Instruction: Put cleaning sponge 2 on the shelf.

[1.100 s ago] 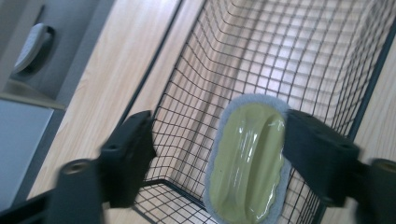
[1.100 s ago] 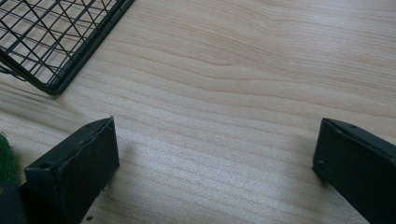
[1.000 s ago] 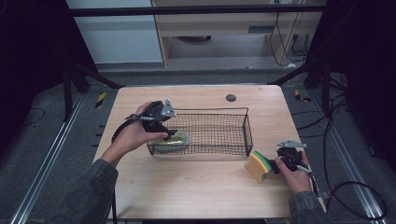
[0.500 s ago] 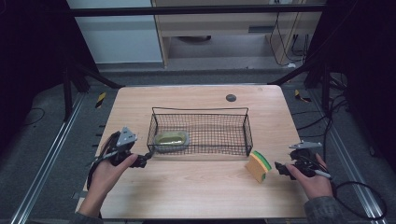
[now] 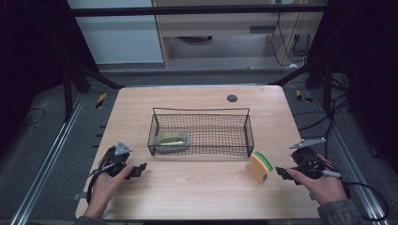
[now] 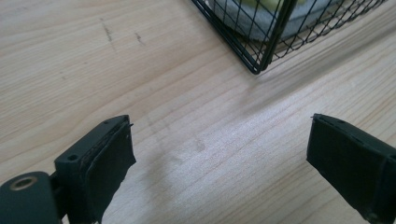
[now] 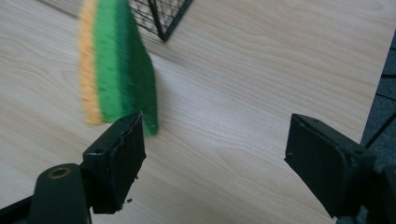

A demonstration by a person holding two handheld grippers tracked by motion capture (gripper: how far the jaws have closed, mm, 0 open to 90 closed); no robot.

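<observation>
A black wire basket (image 5: pixel 202 133) stands mid-table. In its left end lies a pale oval dish (image 5: pixel 172 139) with something yellow-green in it, seen through the mesh as the pale dish (image 6: pixel 261 16). A yellow and green sponge (image 5: pixel 260 166) stands on edge just off the basket's front right corner. My left gripper (image 5: pixel 140 169) rests open near the table's front left, pointing at the basket corner (image 6: pixel 256 67); the left gripper (image 6: pixel 219 158) has nothing between its jaws. My right gripper (image 5: pixel 281 172) is open, a short way right of the sponge (image 7: pixel 119 65); the right gripper (image 7: pixel 215 158) holds nothing.
A small black round disc (image 5: pixel 232 98) sits on the wooden table (image 5: pixel 197 197) behind the basket. Metal rails and cables run along the floor on both sides. The table's right edge (image 7: pixel 380 70) lies close to my right gripper.
My left gripper has left the basket, where the dish stays, and come back to the front left. My right gripper has drawn away to the right from the sponge.
</observation>
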